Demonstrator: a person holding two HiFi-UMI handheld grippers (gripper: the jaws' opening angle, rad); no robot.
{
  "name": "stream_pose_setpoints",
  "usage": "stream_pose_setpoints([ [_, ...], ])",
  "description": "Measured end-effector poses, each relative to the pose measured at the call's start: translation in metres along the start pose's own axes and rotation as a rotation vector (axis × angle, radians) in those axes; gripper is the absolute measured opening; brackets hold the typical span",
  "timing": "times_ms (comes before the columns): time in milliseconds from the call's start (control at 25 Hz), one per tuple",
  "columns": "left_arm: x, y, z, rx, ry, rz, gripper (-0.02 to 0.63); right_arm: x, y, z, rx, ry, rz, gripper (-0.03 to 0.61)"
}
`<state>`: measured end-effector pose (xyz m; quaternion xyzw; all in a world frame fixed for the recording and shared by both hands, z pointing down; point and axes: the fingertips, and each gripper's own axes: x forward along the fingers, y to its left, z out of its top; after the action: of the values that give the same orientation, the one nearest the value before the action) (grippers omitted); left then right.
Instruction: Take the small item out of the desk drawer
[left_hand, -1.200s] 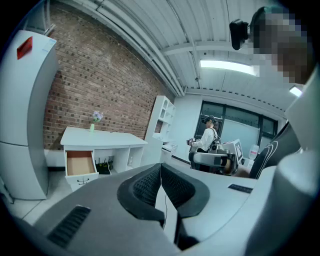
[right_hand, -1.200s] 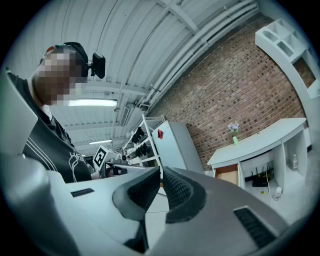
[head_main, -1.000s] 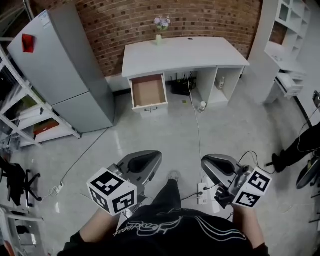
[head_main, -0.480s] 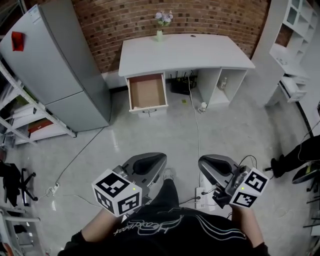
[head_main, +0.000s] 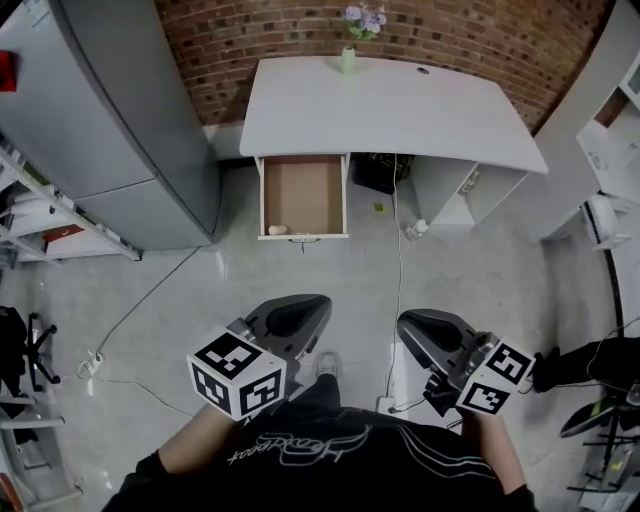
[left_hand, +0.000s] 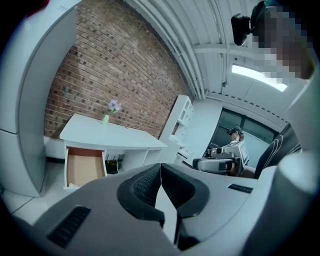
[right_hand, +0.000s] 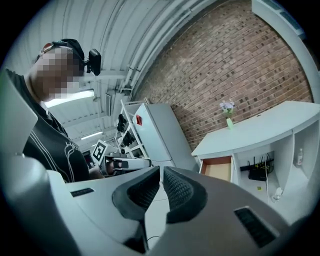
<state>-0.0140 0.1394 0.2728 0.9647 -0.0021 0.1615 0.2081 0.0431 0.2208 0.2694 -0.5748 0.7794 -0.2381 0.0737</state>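
Observation:
The white desk (head_main: 390, 105) stands against the brick wall with its drawer (head_main: 304, 197) pulled out. A small pale item (head_main: 279, 230) lies in the drawer's near left corner. My left gripper (head_main: 300, 312) and right gripper (head_main: 422, 326) hang close to my body, far from the desk, both shut with nothing between the jaws. The left gripper view shows the open drawer (left_hand: 84, 169) beyond the closed jaws. The right gripper view shows the drawer (right_hand: 218, 168) too.
A grey fridge (head_main: 110, 110) stands left of the desk, with metal shelving (head_main: 40, 225) beside it. A vase of flowers (head_main: 349, 52) sits on the desk top. Cables and a power strip (head_main: 384, 405) lie on the floor. White shelving (head_main: 620, 140) is at the right.
The desk and drawer have come nearer and shifted toward the middle of the head view as I walked forward. The small item in the drawer has come into sight. Both grippers stay shut.

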Motion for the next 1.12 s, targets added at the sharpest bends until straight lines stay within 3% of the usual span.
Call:
stream_pose_setpoints([
  [200,0.043,0.074,0.027,-0.033,0.027,0.02,0.021,0.064,-0.051,0.036,0.058,0.017,0.083,0.052],
  [440,0.064,0.121,0.04,-0.024,0.028,0.058,0.021,0.113,-0.082,0.05,-0.047,0.093,0.108,0.052],
  [680,0.081,0.169,0.044,-0.078,0.017,0.165,0.021,0.161,-0.117,0.052,-0.101,0.171,0.178,0.052],
  [960,0.103,0.251,0.06,-0.167,-0.033,0.317,0.021,0.246,-0.175,0.061,-0.082,0.259,0.308,0.052],
  [1120,0.106,0.296,0.066,-0.207,-0.046,0.405,0.021,0.297,-0.205,0.055,-0.148,0.347,0.359,0.052],
])
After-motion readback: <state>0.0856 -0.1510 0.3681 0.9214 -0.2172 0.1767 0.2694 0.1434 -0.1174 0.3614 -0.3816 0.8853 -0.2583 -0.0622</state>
